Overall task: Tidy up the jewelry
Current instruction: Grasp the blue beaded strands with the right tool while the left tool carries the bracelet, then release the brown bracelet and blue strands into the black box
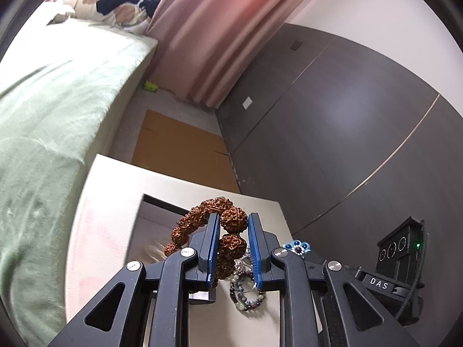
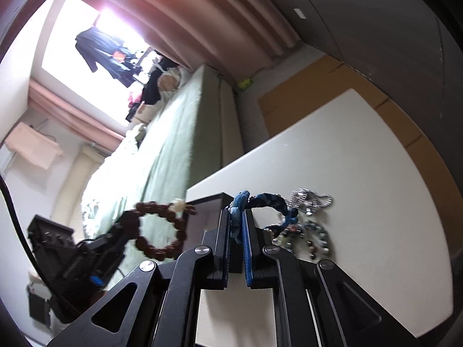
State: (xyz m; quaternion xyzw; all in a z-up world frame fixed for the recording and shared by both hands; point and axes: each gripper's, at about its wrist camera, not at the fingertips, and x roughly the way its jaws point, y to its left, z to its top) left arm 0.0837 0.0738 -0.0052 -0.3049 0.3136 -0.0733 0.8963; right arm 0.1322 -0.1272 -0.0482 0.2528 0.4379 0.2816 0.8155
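Observation:
My left gripper (image 1: 233, 231) is shut on a bracelet of large brown knobbly beads (image 1: 202, 211), which hangs in a loop over an open box (image 1: 156, 219) on the white table (image 1: 110, 202). The right wrist view shows that same bracelet (image 2: 162, 228) held up at the left by the left gripper (image 2: 121, 231). My right gripper (image 2: 237, 217) is shut on a blue braided bracelet (image 2: 272, 202), lifted just above the table (image 2: 376, 173). A silver chain piece (image 2: 309, 198) and small beaded bracelets (image 2: 312, 237) lie on the table beyond it.
Small beaded bracelets (image 1: 246, 292) and a blue flower ornament (image 1: 296, 247) lie under the left gripper. The right gripper's black body (image 1: 399, 257) is close at the right. A green-covered bed (image 1: 58, 101) runs along the table's left, with dark wardrobe doors (image 1: 347, 130) and pink curtains (image 1: 217, 29) behind.

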